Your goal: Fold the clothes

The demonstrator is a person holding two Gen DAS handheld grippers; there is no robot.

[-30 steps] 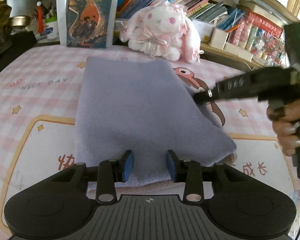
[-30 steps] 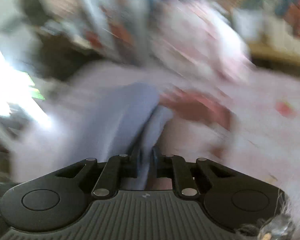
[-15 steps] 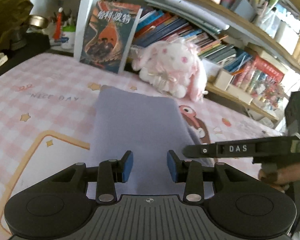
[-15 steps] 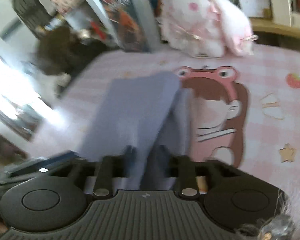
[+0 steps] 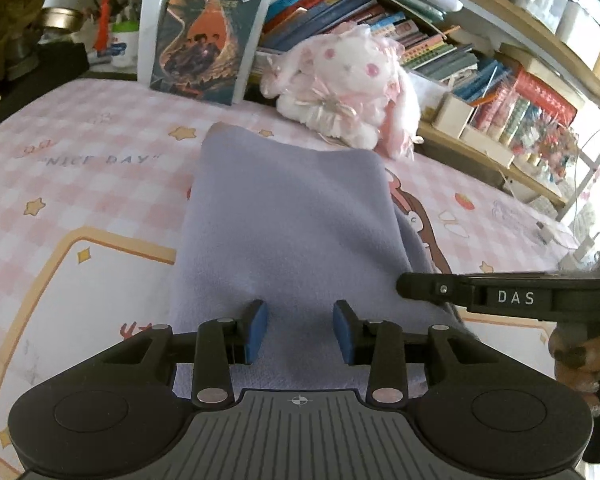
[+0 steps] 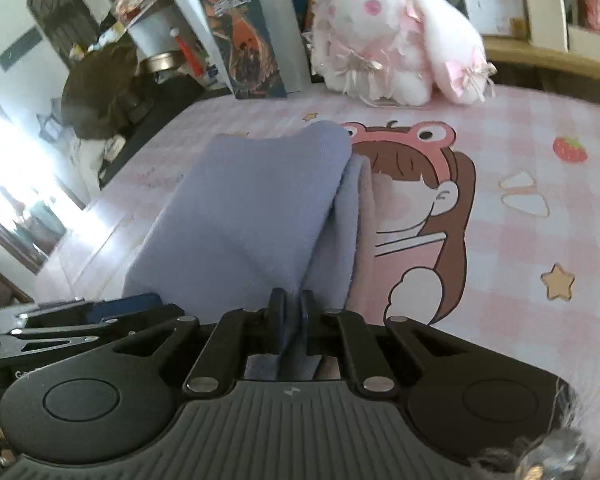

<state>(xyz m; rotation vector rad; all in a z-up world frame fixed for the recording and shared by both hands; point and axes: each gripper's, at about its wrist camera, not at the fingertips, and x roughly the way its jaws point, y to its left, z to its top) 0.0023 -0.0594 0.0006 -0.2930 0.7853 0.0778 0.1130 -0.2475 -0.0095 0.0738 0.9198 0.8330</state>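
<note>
A lavender garment (image 5: 292, 236) lies folded into a long panel on the pink checked bed sheet (image 5: 80, 168). My left gripper (image 5: 300, 330) is open and empty, its blue pads just above the garment's near end. My right gripper (image 6: 293, 304) is shut on the near right edge of the garment (image 6: 252, 216), lifting that fold slightly. The right gripper also shows in the left wrist view (image 5: 404, 286) at the garment's right edge.
A pink and white plush rabbit (image 5: 340, 84) sits beyond the garment's far end, next to an upright book (image 5: 212, 32). Shelves of books (image 5: 440, 48) run along the back. A cartoon frog-hat print (image 6: 416, 208) lies on the sheet right of the garment.
My right gripper moved from the garment's far right side to its near right edge, keeping hold of the fabric. The left gripper stayed open near the front end.
</note>
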